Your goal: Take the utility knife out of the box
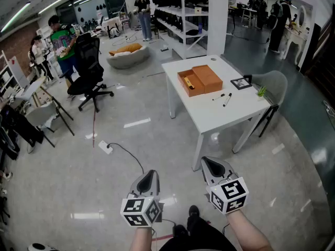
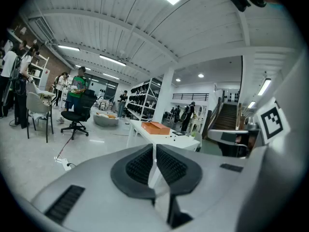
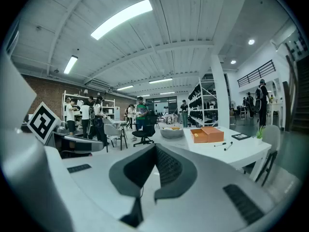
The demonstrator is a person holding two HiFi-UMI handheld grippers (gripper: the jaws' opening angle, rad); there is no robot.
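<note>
**Operator:** Which step am I on?

**Spotter:** You are only making the approach. Your left gripper (image 1: 149,175) and right gripper (image 1: 210,165) are hovering side by side over the floor, well short of the orange box (image 1: 201,79). Both claws are pressing together with nothing between them.

**Operator:** And where is the knife lying?

**Spotter:** The box is sitting open on the white table (image 1: 209,116) ahead of you. Its left half is showing as an open tray, and its right half looks like the flat lid. A small yellow thing is lying in that tray. I am taking it for the utility knife (image 1: 188,82), though it is too small from here to be sure. Two pens (image 1: 226,98) are lying just right of the box, and a small framed picture (image 1: 241,82) is sitting beyond them.

**Operator:** So what is the next move asking of me?

**Spotter:** You are needing to walk up until the box is within reach. Spread one claw before it goes over the tray, since a closed claw cannot take the handle. I am guessing the tray wall is crowding the knife, so come down from above rather than from the side.
</note>
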